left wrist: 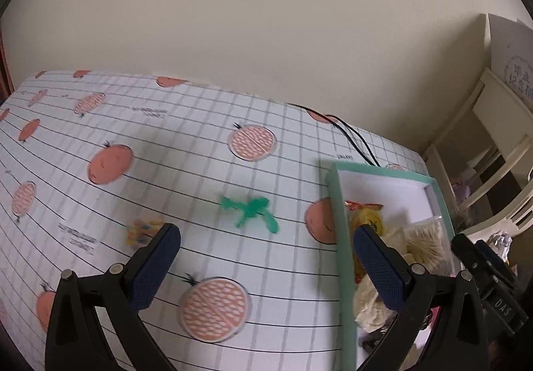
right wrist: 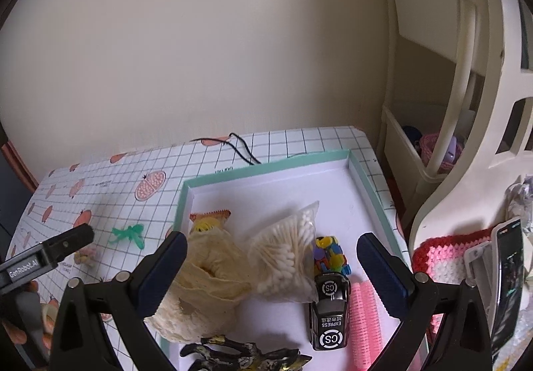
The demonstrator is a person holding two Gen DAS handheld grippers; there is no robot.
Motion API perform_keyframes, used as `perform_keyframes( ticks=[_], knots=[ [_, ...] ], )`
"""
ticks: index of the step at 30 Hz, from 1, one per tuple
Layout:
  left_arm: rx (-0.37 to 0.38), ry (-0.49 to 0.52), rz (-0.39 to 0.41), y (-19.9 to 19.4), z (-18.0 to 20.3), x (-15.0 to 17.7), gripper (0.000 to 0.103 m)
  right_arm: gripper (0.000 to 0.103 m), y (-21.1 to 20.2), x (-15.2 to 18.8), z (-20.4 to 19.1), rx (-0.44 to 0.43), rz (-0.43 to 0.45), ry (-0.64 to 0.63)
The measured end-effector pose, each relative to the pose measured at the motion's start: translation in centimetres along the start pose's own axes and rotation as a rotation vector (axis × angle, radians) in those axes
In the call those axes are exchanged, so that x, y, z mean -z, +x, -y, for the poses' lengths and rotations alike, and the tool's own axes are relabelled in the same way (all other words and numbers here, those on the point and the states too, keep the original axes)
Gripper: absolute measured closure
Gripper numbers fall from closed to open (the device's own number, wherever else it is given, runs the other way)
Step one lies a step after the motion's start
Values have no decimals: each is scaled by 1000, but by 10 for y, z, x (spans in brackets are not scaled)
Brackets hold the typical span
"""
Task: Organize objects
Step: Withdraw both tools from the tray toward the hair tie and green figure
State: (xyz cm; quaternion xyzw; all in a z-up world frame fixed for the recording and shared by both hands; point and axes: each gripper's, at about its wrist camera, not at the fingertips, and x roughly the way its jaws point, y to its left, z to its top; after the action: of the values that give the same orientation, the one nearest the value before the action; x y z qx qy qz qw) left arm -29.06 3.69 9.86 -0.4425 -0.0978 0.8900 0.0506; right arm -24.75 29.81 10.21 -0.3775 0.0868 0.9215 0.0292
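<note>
Green toy (left wrist: 249,213) lies on the desk (left wrist: 173,144), just left of the teal box (left wrist: 336,221) that already holds the cotton swabs (right wrist: 289,257) and toy car (right wrist: 329,314). My left gripper (left wrist: 266,267) hangs spread above it, empty; my right gripper (right wrist: 271,274) is spread over the box. I should lower squarely and pinch its middle, which looks blurred, possibly thin.

The small yellow toy (left wrist: 143,232) on the bench is too blurred to identify. A dark figurine (right wrist: 243,354) runs off the bottom edge, the cotton-swab bag (right wrist: 286,257) covers part of the colourful toy (right wrist: 329,254), and the tray (left wrist: 343,271) is cut off below.
</note>
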Motion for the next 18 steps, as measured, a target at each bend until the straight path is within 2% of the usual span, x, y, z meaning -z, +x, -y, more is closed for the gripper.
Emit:
perform_keyframes(
  ticks=[8,18],
  knots=[
    [-17,6,24,-18,-30,-13,0,0,-16,-8,-16,8,35,18],
    [-34,-22,21,-38,-81,-30,0,0,-35,-15,-87,-52,91,-90]
  ],
)
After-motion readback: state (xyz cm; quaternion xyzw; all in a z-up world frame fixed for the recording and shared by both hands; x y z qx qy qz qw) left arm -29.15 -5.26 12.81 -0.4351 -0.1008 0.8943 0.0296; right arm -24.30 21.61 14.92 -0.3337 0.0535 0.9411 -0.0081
